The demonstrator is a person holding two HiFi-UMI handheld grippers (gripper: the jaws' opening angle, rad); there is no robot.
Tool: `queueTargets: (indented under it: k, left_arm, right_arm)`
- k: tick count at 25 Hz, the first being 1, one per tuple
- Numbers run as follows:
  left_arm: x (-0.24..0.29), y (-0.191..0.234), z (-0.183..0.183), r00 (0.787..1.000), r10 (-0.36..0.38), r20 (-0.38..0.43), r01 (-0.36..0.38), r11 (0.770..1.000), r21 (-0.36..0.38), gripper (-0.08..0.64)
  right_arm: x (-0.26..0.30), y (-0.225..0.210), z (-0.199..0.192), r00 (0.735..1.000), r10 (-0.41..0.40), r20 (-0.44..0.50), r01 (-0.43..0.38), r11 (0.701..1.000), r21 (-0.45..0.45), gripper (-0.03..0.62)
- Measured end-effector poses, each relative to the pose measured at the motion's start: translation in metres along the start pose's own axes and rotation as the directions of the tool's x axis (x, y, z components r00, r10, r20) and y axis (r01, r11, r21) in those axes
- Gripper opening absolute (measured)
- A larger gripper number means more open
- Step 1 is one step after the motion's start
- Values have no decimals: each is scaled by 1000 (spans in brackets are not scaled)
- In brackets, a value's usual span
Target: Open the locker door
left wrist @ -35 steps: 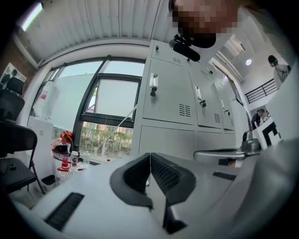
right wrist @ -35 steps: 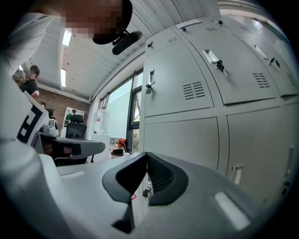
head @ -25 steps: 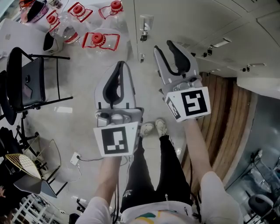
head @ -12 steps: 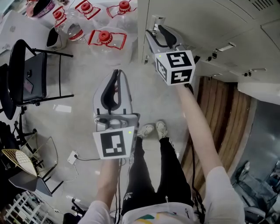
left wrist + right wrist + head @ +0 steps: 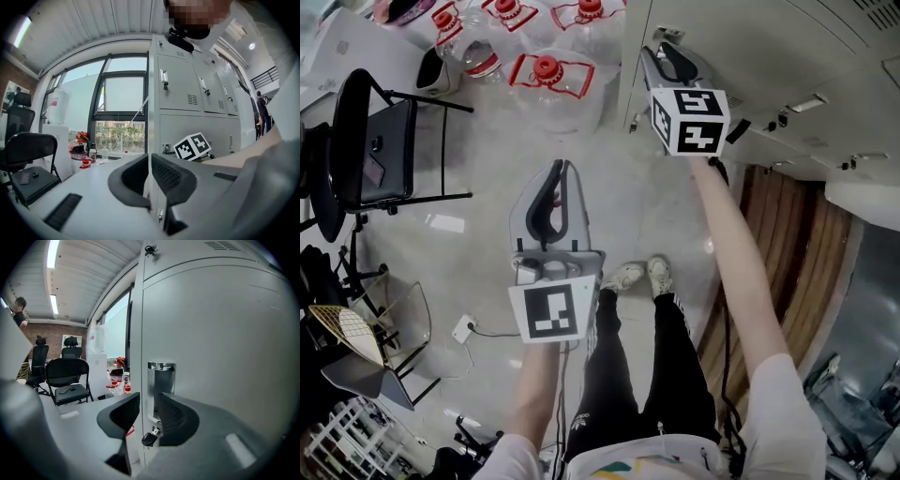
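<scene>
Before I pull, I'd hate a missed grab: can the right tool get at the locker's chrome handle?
Probably yes. The right tool is right at the chrome handle. Its jaws are apart and have just been closing, with the handle's edge in line between them, seemingly not yet pinched. Only the key below sits close.

Right gripper [image 5: 149,404] reached the locker handle [image 5: 161,376], jaws closing astride it.

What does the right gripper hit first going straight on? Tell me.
Likely the handle on the locker door; depth is unclear. The right gripper has just been closing its jaws; they stand apart, the handle between them, ungripped.
</scene>
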State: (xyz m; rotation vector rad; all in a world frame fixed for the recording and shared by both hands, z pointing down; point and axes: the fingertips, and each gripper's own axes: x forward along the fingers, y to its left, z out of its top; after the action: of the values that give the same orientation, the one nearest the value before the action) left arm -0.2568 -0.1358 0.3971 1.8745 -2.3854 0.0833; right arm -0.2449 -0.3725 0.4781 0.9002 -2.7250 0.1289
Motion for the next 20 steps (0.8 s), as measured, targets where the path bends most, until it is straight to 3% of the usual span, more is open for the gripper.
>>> queueTargets:
  k: [14,18,20]
  left_arm:
    - [-5,18,-10,999,45,-31,-45,999,-7,17]
    - [1,25,-2,997,74,-1,-74,995,-69,15]
    - [2,24,-7,998,60,-17,-61,996,-63,17]
  right_arm:
    - [3,-3,1,999,-41,8,40,998,58,44]
    - [-1,-1,0,1000,-28,3,28,998,61,43]
    - [-4,2,-1,1000,-23,4,23,998,60,44]
